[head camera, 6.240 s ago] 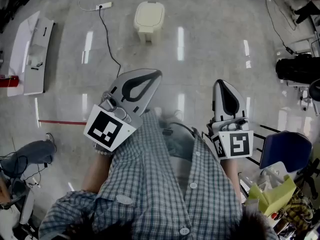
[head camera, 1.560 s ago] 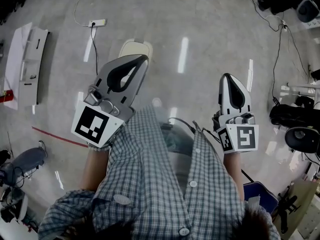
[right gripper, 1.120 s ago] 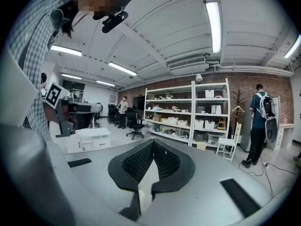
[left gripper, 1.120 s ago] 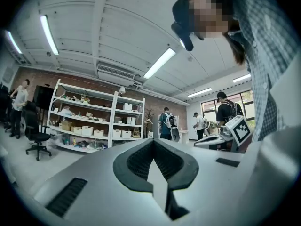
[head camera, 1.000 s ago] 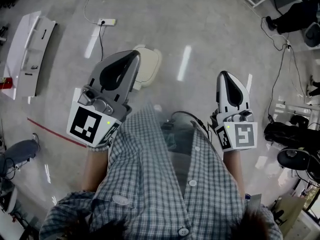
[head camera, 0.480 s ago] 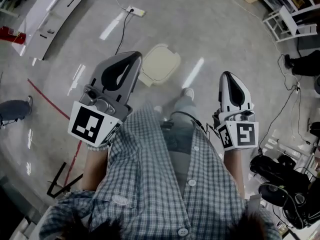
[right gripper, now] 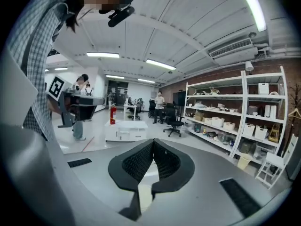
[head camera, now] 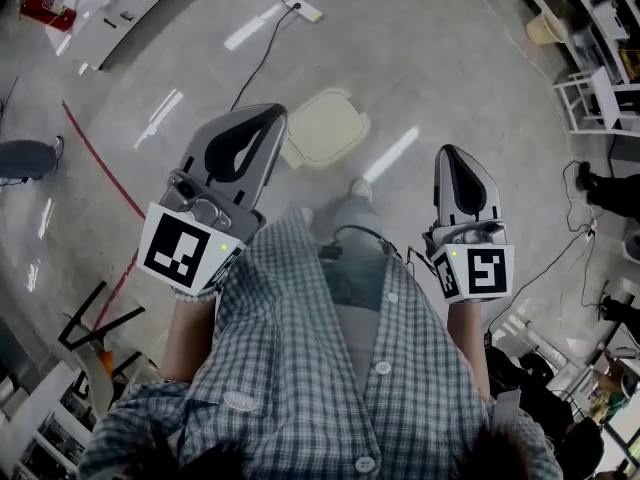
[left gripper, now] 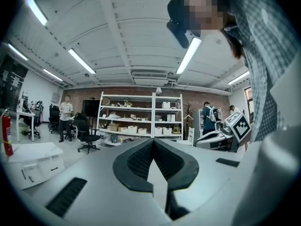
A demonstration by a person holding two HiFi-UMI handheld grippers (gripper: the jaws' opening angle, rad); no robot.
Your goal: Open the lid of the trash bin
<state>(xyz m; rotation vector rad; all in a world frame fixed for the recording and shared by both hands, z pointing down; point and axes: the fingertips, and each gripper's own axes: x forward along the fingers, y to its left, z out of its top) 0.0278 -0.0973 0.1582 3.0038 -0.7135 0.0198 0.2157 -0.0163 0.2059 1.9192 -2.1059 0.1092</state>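
Head view: trash bin (head camera: 325, 128), lid down, sits on floor (head camera: 430, 58), far & below both grippers. It's nearer left gripper (head camera: 268, 118) than right gripper (head camera: 452, 156).
Left gripper view: jaws clenched, empty; no bin.
Right gripper view: same.
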